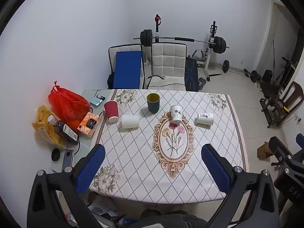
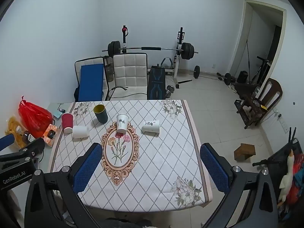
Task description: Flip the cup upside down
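Seen only from the right wrist: a doorway (image 2: 266,43) at far right and the left gripper (image 2: 22,152) at the left edge; only from the left wrist: a dark bottle (image 1: 64,131) on the left side table. Five cups across the far half of the table (image 1: 218,161): dark cup (image 1: 153,102) upright, mouth up; red cup (image 1: 111,111) and flowered cup (image 1: 176,114) inverted; plain white cup (image 1: 130,121) and lettered cup (image 1: 204,118) on their sides, long axes left-right. Both left gripper (image 1: 152,163) and right gripper (image 2: 151,163) spread wide, holding nothing, over the near edge.

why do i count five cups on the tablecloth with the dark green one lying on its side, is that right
Five is right, but the dark green cup isn't on its side. It stands upright, mouth up, yellow inside showing, in both wrist views. The plain white cup and the printed white cup look tipped over.
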The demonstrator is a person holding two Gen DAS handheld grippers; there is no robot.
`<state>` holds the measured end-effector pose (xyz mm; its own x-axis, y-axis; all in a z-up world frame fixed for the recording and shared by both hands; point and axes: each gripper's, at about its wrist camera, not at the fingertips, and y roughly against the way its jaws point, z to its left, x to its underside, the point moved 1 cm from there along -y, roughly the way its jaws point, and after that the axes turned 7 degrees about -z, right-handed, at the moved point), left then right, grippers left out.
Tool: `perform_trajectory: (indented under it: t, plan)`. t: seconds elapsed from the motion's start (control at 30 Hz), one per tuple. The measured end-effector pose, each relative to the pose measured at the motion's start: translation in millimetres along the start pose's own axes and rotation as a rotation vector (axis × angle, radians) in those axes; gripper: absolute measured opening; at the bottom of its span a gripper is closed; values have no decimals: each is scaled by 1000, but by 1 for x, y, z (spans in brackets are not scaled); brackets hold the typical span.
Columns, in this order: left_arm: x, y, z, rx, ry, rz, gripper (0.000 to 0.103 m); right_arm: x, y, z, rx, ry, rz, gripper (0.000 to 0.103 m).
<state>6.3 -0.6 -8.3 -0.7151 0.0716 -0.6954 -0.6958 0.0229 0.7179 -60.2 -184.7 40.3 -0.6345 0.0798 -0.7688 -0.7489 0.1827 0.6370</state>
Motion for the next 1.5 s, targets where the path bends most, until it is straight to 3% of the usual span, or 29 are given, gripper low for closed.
perform_trajectory:
  t: [1.5]
  plan:
    - [0,22,-6,3,12,-18,103,-5,9,0,-11,3,-11,103]
